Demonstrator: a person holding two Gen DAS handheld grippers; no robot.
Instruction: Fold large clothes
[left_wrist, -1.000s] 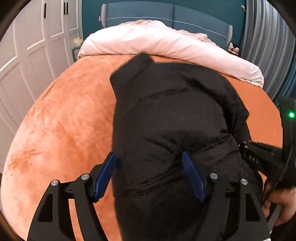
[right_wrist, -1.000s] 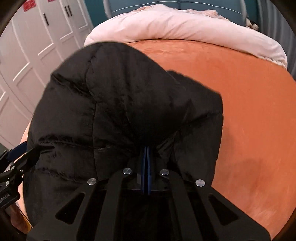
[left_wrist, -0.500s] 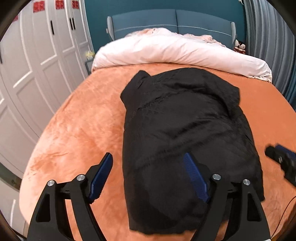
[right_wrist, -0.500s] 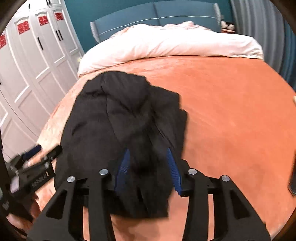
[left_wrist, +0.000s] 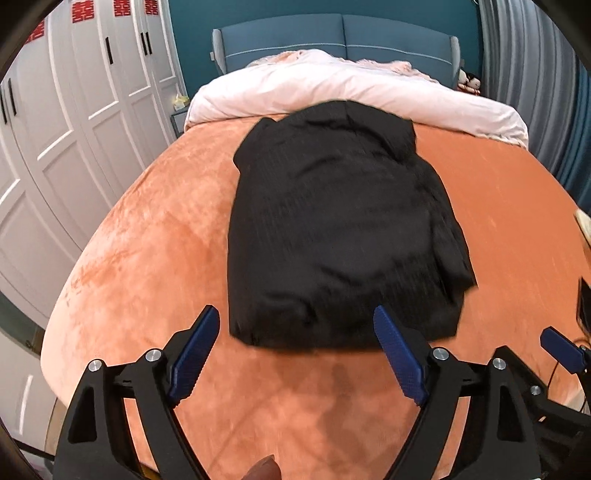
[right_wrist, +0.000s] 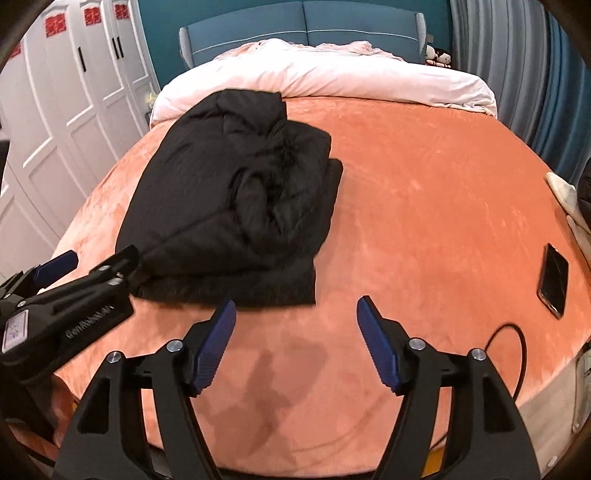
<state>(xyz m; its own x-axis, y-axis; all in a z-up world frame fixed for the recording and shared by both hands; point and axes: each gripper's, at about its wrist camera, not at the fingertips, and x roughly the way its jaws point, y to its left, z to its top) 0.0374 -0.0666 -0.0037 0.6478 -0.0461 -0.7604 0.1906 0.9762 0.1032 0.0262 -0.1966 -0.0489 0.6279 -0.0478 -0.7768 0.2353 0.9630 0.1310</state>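
A black padded jacket lies folded into a thick bundle on the orange bedspread. In the right wrist view the jacket sits left of centre. My left gripper hangs just short of the bundle's near edge, jaws still opening, nothing between them. My right gripper is to the right of the bundle's near corner, jaws opening, empty, over bare bedspread. The left gripper also shows at the left edge of the right wrist view, next to the jacket's near left corner.
A rolled pink-white duvet lies across the head of the bed against a blue headboard. White wardrobe doors stand on the left. A dark phone and a black cable lie at the bed's right edge.
Both grippers pulled back from the jacket toward the near edge of the bed. The right gripper, shut on jacket fabric a second ago, let go and opened. The jacket now lies free.
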